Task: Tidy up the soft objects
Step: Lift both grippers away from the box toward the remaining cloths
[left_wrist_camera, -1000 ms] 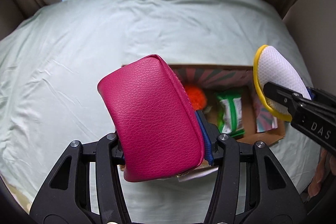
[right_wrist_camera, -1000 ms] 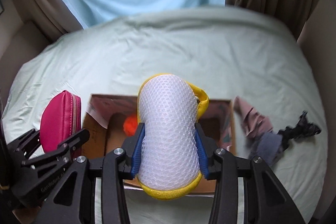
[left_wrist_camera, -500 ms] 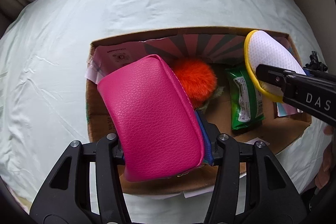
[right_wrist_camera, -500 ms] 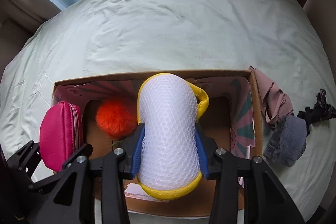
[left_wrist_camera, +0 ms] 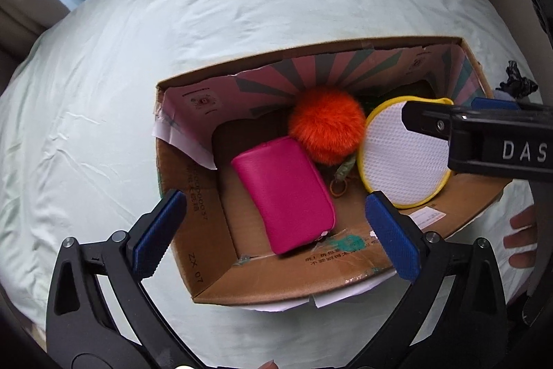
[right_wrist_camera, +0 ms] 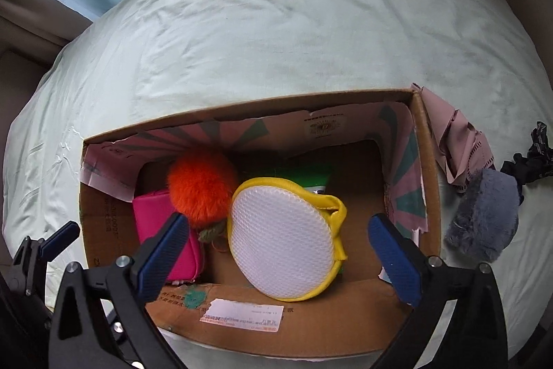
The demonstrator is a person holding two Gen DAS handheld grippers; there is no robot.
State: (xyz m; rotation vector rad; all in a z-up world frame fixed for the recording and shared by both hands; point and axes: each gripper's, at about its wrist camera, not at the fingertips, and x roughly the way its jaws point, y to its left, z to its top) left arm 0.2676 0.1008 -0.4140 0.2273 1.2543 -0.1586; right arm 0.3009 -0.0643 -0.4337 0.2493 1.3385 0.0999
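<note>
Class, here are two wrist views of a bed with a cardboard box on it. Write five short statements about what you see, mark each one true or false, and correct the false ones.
1. The pink pouch lies inside the cardboard box. True.
2. The left hand-held gripper is clamped on the pouch. False: its jaws stand wide open above the box, holding nothing.
3. The orange pompom sits between the pouch and the yellow-rimmed mesh sponge. True.
4. The right hand-held gripper grips the sponge. False: its jaws are open and the sponge rests in the box.
5. The grey furry item is in the box. False: it lies on the sheet outside the box's right wall.
</note>
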